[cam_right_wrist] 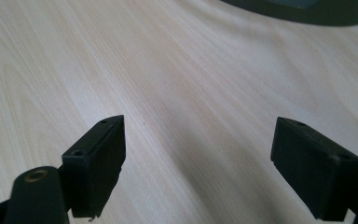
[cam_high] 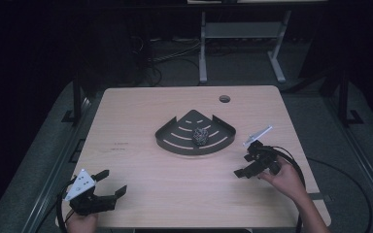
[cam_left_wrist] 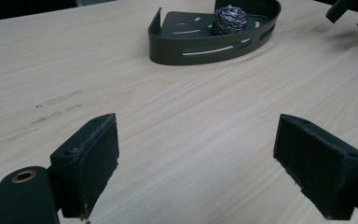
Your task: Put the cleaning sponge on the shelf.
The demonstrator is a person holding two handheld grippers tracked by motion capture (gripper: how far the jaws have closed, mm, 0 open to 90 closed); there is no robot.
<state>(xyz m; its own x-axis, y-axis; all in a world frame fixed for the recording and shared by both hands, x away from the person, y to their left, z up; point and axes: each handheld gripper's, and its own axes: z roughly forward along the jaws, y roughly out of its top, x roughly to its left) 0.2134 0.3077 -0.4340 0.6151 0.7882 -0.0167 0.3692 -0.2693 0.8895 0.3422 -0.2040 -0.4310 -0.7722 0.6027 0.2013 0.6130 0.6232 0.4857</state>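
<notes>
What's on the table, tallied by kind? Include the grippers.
Dark corner tray: 1
Steel-wool scrubber, in the tray: 1
Grippers: 2, left gripper, right gripper, both open, holding nothing
Total: 4

scourer (cam_high: pixel 200 136) in tray (cam_high: pixel 175 141), mid-table (cam_high: pixel 141 194)

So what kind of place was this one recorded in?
Probably a lab or recording room: a bare wooden table under a fixed camera, dark surroundings, cables on the floor and a metal stand behind.
</notes>
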